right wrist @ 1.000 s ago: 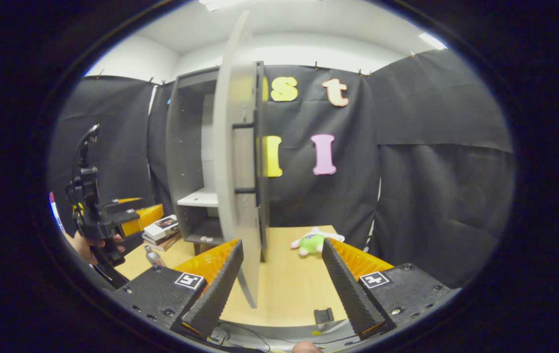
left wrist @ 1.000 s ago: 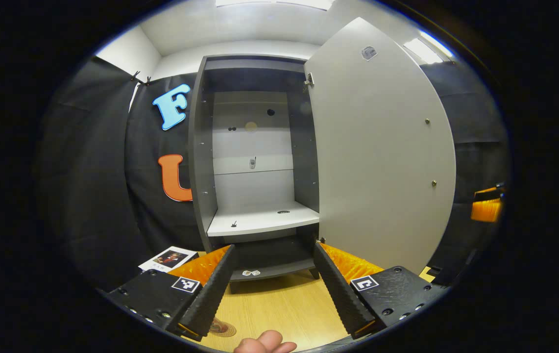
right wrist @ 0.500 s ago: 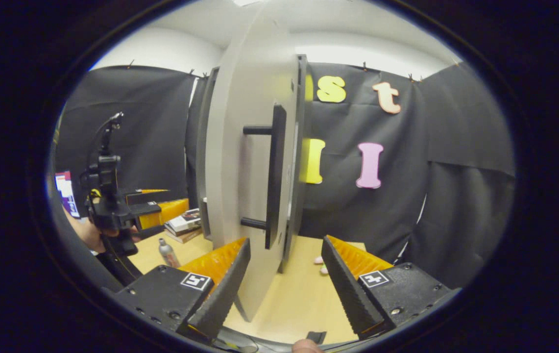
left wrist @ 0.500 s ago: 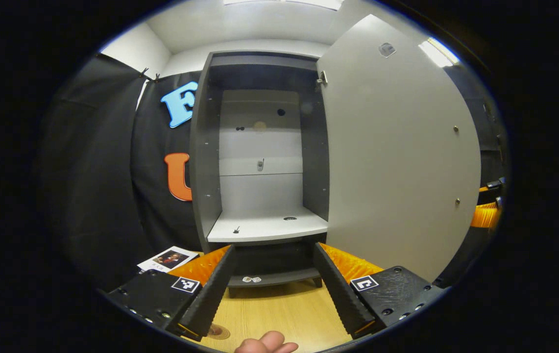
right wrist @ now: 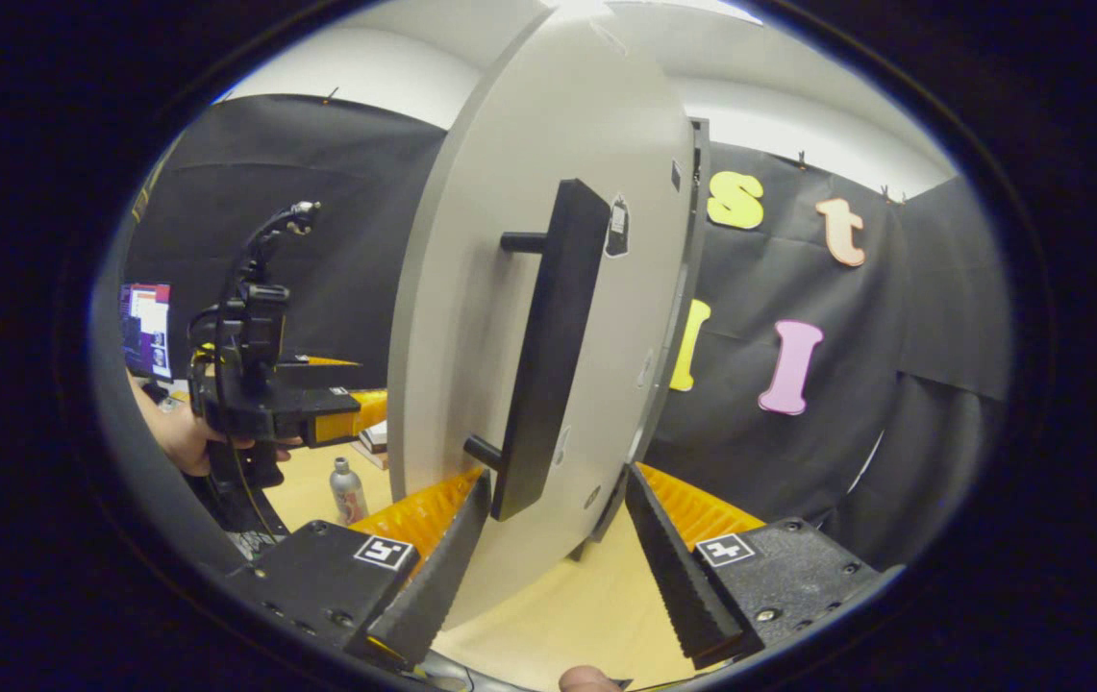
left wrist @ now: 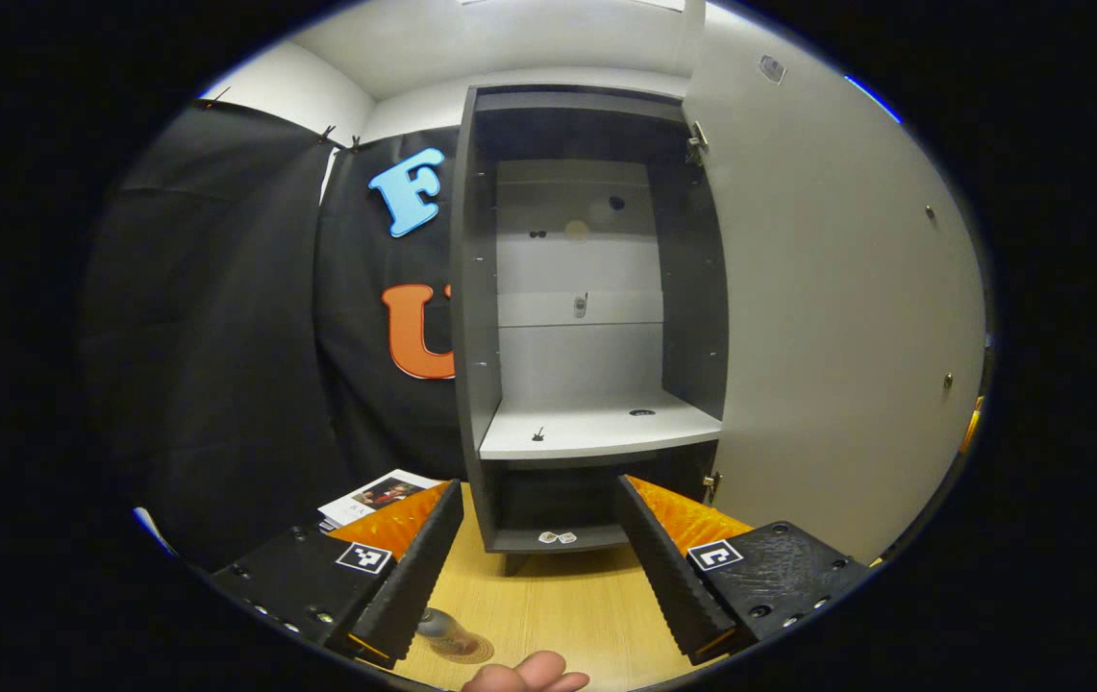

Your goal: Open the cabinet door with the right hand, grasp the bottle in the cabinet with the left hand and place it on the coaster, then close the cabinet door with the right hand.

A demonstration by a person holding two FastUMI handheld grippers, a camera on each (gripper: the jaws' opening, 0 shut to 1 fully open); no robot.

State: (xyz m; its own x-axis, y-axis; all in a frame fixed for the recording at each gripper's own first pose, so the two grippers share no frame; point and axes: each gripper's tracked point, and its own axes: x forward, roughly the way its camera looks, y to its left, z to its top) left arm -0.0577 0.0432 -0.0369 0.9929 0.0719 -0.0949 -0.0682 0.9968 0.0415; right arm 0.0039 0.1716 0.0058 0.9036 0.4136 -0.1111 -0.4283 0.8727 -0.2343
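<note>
Standing open: cabinet door (right wrist: 529, 317), its black bar handle (right wrist: 548, 346) between the right gripper (right wrist: 558, 557) spread, untouching fingers. Left gripper (left wrist: 538, 567) jaws wide, empty. Bottle (right wrist: 348, 490) upright on table (left wrist: 558, 615). No legible writing.

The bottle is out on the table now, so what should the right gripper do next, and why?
Probably push the cabinet door shut. The door stands open, its handle just ahead of the open right gripper, and the bottle already stands on the table, out of the cabinet.
</note>
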